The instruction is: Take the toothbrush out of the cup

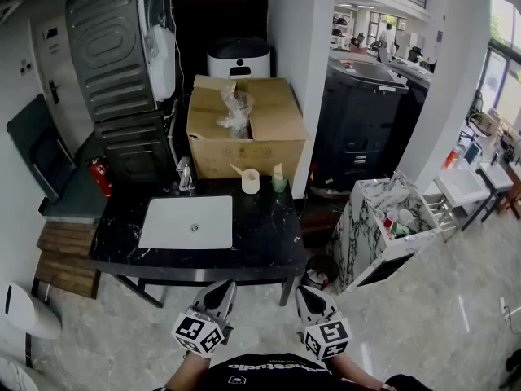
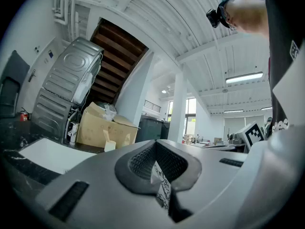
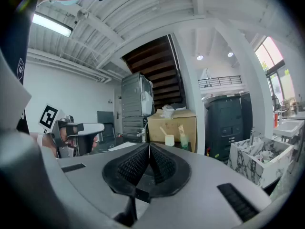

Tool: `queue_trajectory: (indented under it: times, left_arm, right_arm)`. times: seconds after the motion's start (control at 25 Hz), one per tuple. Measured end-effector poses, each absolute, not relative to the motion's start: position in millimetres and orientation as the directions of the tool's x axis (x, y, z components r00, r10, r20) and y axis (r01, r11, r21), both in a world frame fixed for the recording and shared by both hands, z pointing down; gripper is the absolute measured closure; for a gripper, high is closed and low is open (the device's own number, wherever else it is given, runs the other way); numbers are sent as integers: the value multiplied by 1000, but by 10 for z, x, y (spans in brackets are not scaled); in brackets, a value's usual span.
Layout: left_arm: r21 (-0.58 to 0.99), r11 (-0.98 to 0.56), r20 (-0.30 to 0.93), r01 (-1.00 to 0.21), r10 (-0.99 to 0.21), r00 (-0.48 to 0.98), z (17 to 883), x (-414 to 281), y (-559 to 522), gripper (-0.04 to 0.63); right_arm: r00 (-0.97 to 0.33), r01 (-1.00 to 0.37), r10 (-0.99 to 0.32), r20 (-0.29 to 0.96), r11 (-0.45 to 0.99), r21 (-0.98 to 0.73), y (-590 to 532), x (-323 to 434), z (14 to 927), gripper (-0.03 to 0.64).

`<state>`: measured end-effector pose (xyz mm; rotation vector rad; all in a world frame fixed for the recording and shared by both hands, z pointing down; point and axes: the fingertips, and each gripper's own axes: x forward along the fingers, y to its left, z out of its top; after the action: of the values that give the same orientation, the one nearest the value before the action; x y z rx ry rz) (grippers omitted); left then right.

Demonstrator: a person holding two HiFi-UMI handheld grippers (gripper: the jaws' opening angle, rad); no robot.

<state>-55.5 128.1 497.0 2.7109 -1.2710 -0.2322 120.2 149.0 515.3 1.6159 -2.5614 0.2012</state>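
Toothbrush of pale plastic [image 1: 238, 170] leans on the rim of the cream cylindrical cup [image 1: 251, 182] on the black marble counter [image 1: 269, 228], well ahead of both jaws. Left gripper [image 1: 225, 287] view: jaws closed, empty. Right gripper [image 1: 304, 291] view: likewise closed on nothing, judged held back before approach.

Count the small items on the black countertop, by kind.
Cups: 2 (white cup, green cup)
Toothbrush: 1, in the white cup
Pale item in the green cup, too small to name: 1
Faucet: 1
Total: 5
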Motion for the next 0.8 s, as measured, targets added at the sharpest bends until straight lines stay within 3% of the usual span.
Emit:
queue_trajectory:
  times: [0.8]
  left_arm:
    - [197,-628,-84,-753,-776,625,4982,-668,1421,581]
  right_arm:
    - [-440,-898,-889,131,431,-91,1649,1077,5129,581]
